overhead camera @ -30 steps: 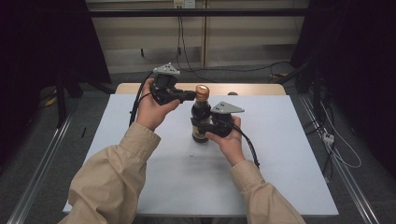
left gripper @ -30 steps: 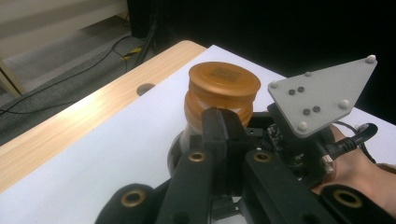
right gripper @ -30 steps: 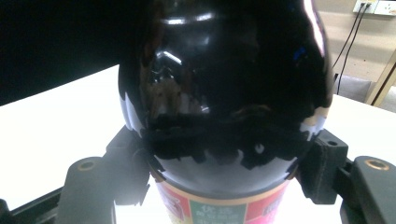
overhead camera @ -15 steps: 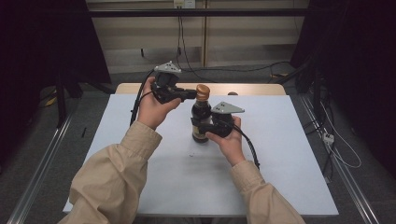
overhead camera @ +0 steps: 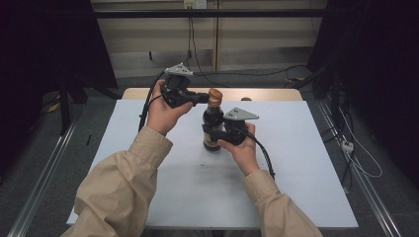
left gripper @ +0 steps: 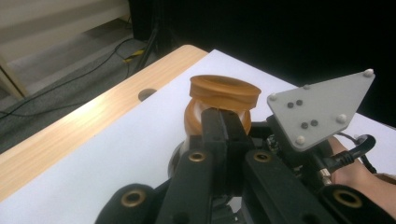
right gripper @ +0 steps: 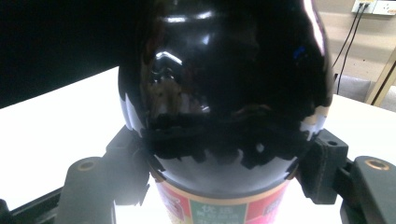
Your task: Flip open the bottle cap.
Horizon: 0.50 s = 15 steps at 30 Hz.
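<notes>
No part has moved since the earlier frames: both grippers and the bottle keep their positions.

We see the dark bottle [overhead camera: 213, 126] standing upright on the white table [overhead camera: 306, 163], near its middle. The right gripper [overhead camera: 211, 131] clamps the bottle body from the side, one jaw on each flank, above the label [right gripper: 219, 207]. The left gripper [overhead camera: 203, 98] has its jaws fully closed, pressed together, with their tips touching the neck just below the orange cap [left gripper: 225, 92]; the closed jaws hold nothing between them.
</notes>
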Motion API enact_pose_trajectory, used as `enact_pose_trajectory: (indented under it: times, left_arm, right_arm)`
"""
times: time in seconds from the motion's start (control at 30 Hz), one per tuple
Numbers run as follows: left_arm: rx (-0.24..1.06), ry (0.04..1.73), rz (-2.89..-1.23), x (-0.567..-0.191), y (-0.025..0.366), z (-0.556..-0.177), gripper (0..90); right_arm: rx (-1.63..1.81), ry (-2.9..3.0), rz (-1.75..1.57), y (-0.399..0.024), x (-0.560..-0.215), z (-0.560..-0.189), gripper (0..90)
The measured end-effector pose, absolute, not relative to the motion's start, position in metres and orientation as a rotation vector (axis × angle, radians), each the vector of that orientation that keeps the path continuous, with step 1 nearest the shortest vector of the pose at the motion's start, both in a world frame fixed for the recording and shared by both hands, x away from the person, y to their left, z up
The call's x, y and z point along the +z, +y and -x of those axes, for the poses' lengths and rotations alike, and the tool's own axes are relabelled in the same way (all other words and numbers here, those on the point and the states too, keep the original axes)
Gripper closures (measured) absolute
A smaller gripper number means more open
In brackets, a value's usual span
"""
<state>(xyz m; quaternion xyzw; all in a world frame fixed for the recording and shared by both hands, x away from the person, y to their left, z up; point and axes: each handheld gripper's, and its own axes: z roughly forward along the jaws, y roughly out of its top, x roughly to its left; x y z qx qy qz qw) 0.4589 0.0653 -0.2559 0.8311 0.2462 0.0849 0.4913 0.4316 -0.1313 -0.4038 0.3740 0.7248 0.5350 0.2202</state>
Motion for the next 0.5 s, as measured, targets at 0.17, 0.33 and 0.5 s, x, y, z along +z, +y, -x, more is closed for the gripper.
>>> enact_pose_trajectory:
  times: [0.17, 0.33, 0.5]
  left_arm:
    - [0.21, 0.609, -2.016, -0.255, 0.0647, -0.4593, 90.0]
    - [0.213, 0.604, -2.009, -0.2537, 0.0638, -0.4595, 90.0]
    - [0.214, 0.605, -2.015, -0.2528, 0.0635, -0.4596, 90.0]
  right_arm:
    - [1.482, 2.003, -1.033, -0.1313, -0.4039, -0.4319, 30.9]
    - [1.48, 2.002, -1.035, -0.1313, -0.4039, -0.4317, 30.9]
    - [1.479, 2.002, -1.035, -0.1312, -0.4039, -0.4317, 30.9]
